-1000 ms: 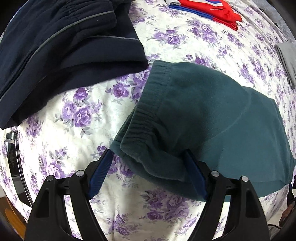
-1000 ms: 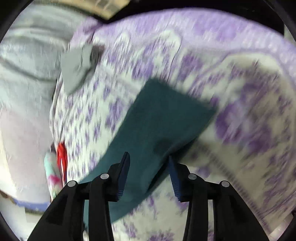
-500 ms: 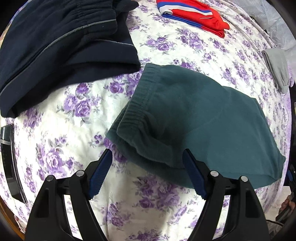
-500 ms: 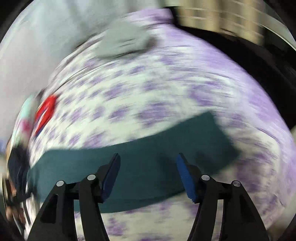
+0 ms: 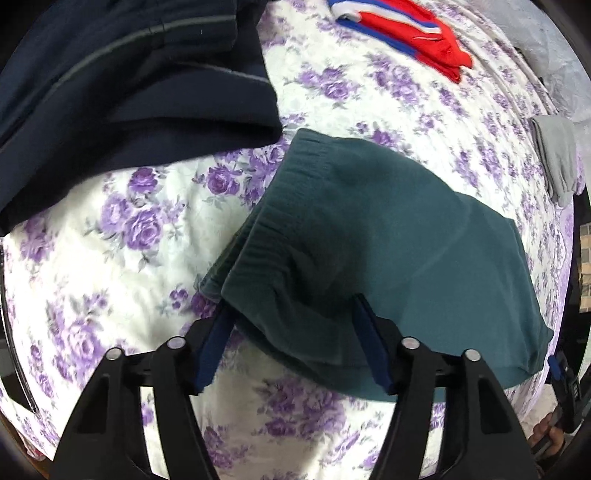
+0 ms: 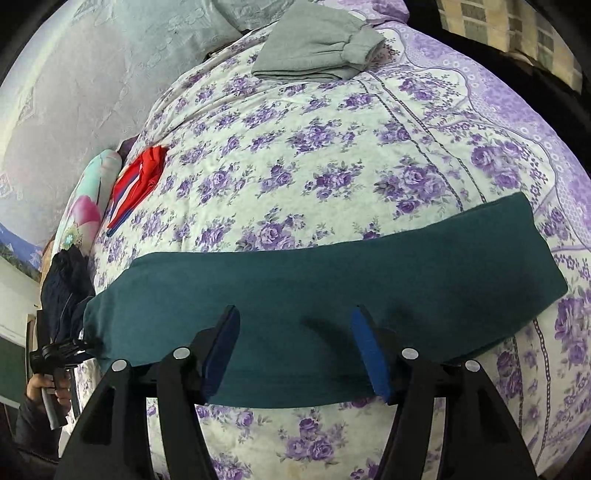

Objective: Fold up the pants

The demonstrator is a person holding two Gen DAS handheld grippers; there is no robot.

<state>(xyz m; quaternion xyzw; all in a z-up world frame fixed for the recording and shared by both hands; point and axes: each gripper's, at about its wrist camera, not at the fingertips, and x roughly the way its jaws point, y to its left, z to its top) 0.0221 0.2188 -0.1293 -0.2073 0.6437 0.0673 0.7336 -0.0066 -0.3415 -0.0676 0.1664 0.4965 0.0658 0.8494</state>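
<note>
Teal green pants (image 5: 406, 229) lie folded lengthwise on the floral bedsheet (image 5: 129, 229), with the elastic waistband towards the left wrist view's near side. My left gripper (image 5: 291, 314) points down over the waistband's near corner. Its jaws are closing with that bunched corner between them, and a gap still shows at the pads. In the right wrist view the pants (image 6: 332, 280) stretch across as a long band. My right gripper (image 6: 293, 317) hovers open above their near edge, holding nothing. The left gripper (image 6: 59, 350) also shows there at the far left end, in a person's hand.
Dark navy pants (image 5: 129, 92) lie folded just beyond the waistband. A red striped garment (image 5: 406, 29) and a folded grey garment (image 6: 314, 48) lie farther off on the bed. A floral pillow (image 6: 85, 206) rests by the wall. The bed edge runs close along the pants' near side.
The right gripper opened, let go of the teal fabric, rolled and swung to face the pants side-on. The left jaws narrowed around the waistband corner.
</note>
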